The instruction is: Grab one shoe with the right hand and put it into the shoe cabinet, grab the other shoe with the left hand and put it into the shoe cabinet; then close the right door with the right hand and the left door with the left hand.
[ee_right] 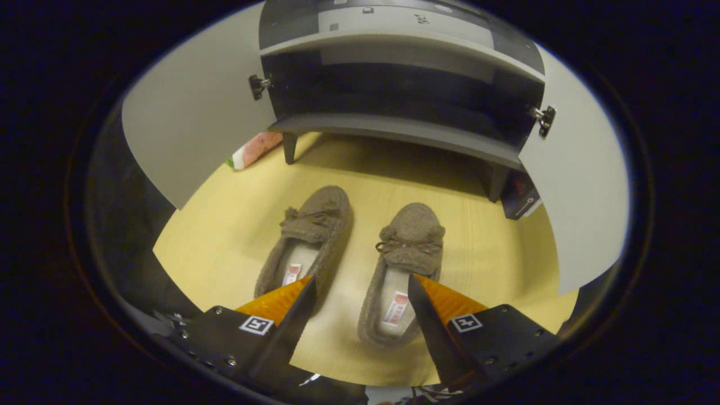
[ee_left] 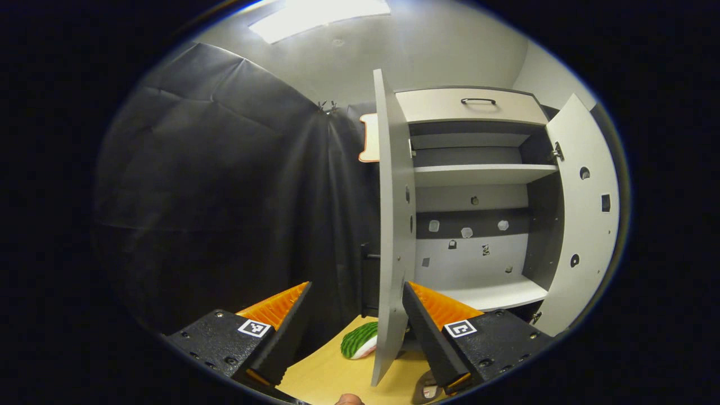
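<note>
Fuzzy brown shoes (ee_right: 360, 264) on smooth floor (ee_right: 225, 236)

Black cloth wall (ee_left: 225, 185), pale ceiling with bright light panel (ee_left: 315, 14), yellow floor (ee_right: 236, 225).

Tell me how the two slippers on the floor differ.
The left slipper is angled, toe leaning right; the right slipper points nearly straight at the shoe cabinet. The left one lies beside the open right tongs; the right one lies between their fingers. Both are brown, fuzzy, with a bow, still outside the cabinet.

Left door (ee_left: 394, 225) hides part of green-white object (ee_left: 360, 340).
</note>
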